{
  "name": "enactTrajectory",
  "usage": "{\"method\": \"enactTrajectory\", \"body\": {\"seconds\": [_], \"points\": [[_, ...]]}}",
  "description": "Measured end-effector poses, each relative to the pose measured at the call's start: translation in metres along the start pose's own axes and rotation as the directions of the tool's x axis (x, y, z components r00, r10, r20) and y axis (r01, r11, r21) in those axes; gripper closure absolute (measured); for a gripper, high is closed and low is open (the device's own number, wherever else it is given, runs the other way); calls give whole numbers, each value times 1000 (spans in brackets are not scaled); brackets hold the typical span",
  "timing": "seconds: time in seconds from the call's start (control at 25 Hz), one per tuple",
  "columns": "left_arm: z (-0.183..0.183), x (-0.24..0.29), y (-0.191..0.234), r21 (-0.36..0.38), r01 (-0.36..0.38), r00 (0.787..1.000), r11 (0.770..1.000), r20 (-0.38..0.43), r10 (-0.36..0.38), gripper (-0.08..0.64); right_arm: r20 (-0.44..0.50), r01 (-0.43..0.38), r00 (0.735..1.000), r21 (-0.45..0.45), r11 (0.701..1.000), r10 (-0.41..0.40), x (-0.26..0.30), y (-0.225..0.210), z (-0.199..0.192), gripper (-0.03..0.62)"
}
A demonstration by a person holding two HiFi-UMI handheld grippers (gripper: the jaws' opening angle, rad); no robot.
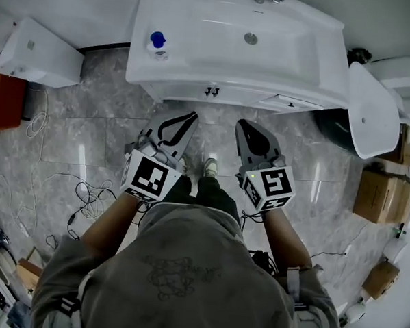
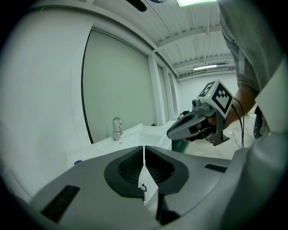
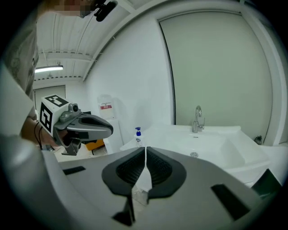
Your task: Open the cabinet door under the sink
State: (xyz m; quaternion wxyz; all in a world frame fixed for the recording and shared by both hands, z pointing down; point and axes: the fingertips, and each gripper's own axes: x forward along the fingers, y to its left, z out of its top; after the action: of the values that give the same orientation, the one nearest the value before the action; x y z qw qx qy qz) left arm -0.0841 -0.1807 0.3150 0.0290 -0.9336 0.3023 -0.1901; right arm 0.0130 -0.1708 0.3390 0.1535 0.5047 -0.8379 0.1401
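Observation:
The white sink cabinet (image 1: 215,94) stands ahead of me under the basin (image 1: 252,42). Its two doors meet at a pair of small black handles (image 1: 210,91) and look closed. My left gripper (image 1: 191,116) and right gripper (image 1: 243,125) are held side by side above the floor, a short way from the cabinet front and touching nothing. Each is shut with nothing between its jaws. In the left gripper view, a door handle (image 2: 143,187) shows through the slit below the shut left gripper (image 2: 144,155). The right gripper view looks over the shut right gripper (image 3: 146,155) toward the basin and faucet (image 3: 198,119).
A blue-capped soap bottle (image 1: 157,45) sits on the basin's left corner. A white fixture (image 1: 33,51) stands at the left, a white oval lid (image 1: 372,110) over a dark bin (image 1: 337,129) at the right. Cardboard boxes (image 1: 385,197) and cables (image 1: 87,191) lie on the tiled floor.

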Motion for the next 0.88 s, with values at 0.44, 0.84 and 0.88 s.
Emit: {"method": "enactTrajectory", "body": {"seconds": [0.44, 0.84, 0.88], "points": [[-58, 76, 13, -76, -39, 995, 996, -96, 32, 534, -104, -44, 993, 44, 998, 49, 77, -55, -77, 560], [-126, 123, 9, -211, -35, 993, 977, -118, 10, 534, -181, -23, 982, 114, 993, 44, 134, -79, -151, 463], [-133, 126, 9, -219, -40, 992, 975, -123, 13, 534, -192, -24, 980, 106, 994, 45, 140, -79, -159, 463]]}}
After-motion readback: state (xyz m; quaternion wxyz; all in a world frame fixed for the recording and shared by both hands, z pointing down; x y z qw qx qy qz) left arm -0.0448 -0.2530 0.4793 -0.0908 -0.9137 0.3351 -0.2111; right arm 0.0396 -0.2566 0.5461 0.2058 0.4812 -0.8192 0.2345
